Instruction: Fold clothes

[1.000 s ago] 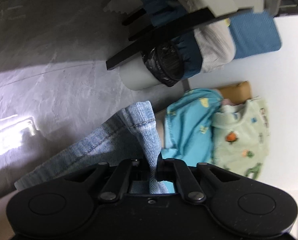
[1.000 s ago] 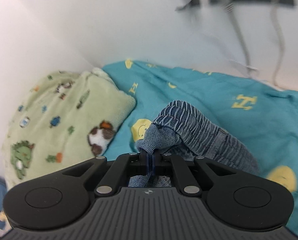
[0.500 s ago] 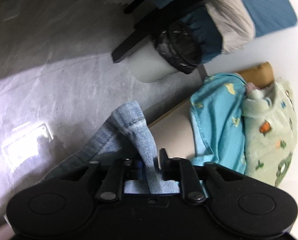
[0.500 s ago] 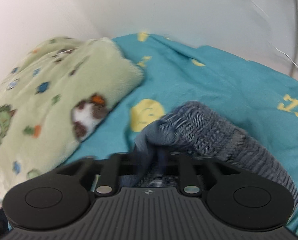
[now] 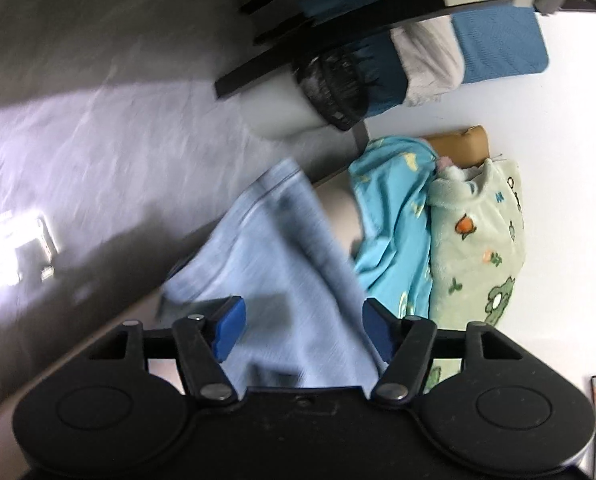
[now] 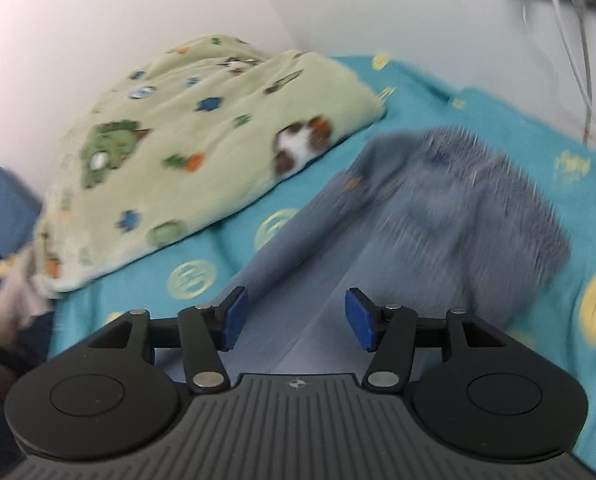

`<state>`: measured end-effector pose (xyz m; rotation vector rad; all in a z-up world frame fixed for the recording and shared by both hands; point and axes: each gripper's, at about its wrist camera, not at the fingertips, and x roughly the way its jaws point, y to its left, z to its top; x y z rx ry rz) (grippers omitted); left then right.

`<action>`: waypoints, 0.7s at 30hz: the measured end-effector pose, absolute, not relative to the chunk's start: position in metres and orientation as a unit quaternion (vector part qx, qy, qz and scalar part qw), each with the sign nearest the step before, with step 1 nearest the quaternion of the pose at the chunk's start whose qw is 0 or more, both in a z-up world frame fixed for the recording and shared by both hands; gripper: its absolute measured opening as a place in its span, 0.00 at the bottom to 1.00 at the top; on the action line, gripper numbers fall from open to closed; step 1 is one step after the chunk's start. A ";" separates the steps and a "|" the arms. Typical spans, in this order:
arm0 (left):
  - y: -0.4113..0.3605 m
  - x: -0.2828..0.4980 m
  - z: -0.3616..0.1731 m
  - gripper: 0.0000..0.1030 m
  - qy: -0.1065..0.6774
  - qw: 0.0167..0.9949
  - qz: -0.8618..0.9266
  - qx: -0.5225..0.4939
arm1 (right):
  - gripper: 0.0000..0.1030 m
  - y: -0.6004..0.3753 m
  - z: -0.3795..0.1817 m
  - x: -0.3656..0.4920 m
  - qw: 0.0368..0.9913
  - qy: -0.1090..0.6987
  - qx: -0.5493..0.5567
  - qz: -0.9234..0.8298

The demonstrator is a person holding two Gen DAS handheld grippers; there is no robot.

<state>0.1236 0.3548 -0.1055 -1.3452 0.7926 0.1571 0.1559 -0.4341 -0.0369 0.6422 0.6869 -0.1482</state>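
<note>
A: Surroundings, left wrist view?

B: Grey floor [image 5: 98, 128] on the left side. A white bin [image 5: 294, 116] lined with a black bag [image 5: 337, 92] lies in frame past the bed's edge, next to dark chair legs [image 5: 298, 56]. A blue quilted cloth [image 5: 497, 48] and a grey cloth [image 5: 425, 68] hang near it. On the bed, a teal sheet [image 5: 393, 216] and, beside it, a green fleece blanket [image 5: 477, 248] with printed animals.

A: Where are the jeans?

B: The jeans [image 5: 290, 280] lie between the spread fingers of the left claw [image 5: 303, 326], with one pale leg running forward toward the bed's edge. Blurred. The jaws are apart and touch nothing that I can confirm.

A: Right wrist view?

B: The right claw [image 6: 296, 318] is also spread wide, with the jeans [image 6: 437, 220] on the teal sheet [image 6: 577, 184] ahead of it; the gathered waistband [image 6: 497, 184] sits at the far end. The green blanket [image 6: 202, 140] lies just beside the denim on the left. White cables [image 6: 573, 40] hang down the wall [image 6: 337, 0].

A: Any readable writing?

B: Yellow round prints and letter shapes on the sheet; too blurred to read.

A: Containers?

B: Only the bin. Its contents are not visible.
</note>
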 end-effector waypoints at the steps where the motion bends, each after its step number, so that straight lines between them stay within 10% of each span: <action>1: 0.355 0.116 -0.112 0.60 0.354 0.695 0.072 -0.622 | 0.56 -0.427 -0.037 0.147 0.886 0.329 0.319 -0.064; 21: 0.336 0.122 -0.173 0.65 0.337 0.620 0.075 -0.705 | 0.58 -0.362 -0.089 0.113 0.864 0.373 0.334 -0.056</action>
